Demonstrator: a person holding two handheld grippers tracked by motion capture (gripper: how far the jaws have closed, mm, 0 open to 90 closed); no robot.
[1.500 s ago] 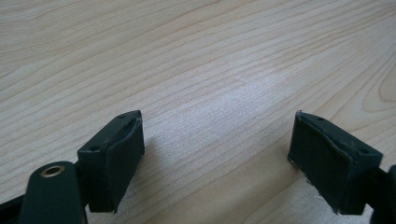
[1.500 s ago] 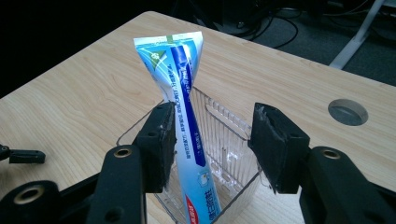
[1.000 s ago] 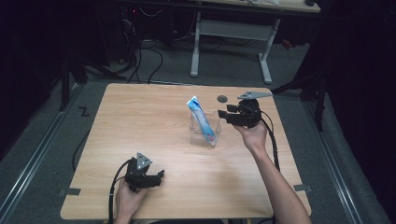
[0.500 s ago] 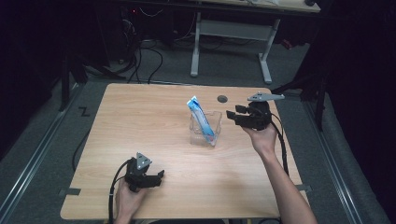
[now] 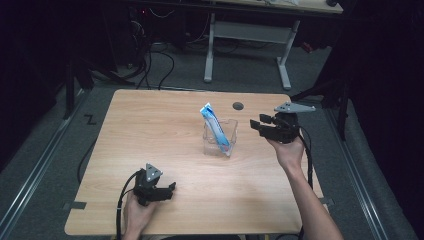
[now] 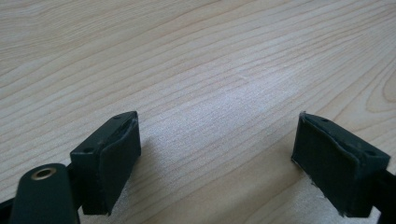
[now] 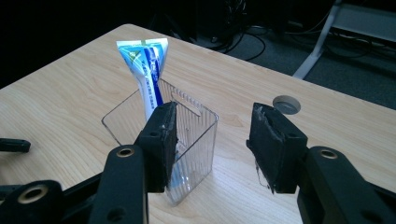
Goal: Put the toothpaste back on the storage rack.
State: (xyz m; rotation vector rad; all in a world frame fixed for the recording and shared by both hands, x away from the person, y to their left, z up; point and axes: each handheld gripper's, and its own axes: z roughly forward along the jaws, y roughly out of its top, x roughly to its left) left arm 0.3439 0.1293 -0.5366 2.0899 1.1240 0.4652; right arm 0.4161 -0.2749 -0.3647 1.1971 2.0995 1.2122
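Observation:
A blue and white toothpaste tube (image 5: 215,125) (image 7: 145,74) stands tilted inside a clear plastic box (image 5: 226,141) (image 7: 194,140) near the middle of the wooden table (image 5: 160,130). My right gripper (image 5: 256,124) (image 7: 212,140) hovers to the right of the box, held up off the table, open with nothing between its jaws. My left gripper (image 5: 172,189) (image 6: 215,158) rests low at the table's front left, open over bare wood.
A round cable hole (image 5: 238,106) (image 7: 286,104) lies in the table behind the box. Beyond the far edge stands a white desk frame (image 5: 250,40) with cables on the floor. Dark floor surrounds the table.
My right gripper has drawn back to the right, away from the box, leaving the tube standing in it. The left gripper has stayed put.

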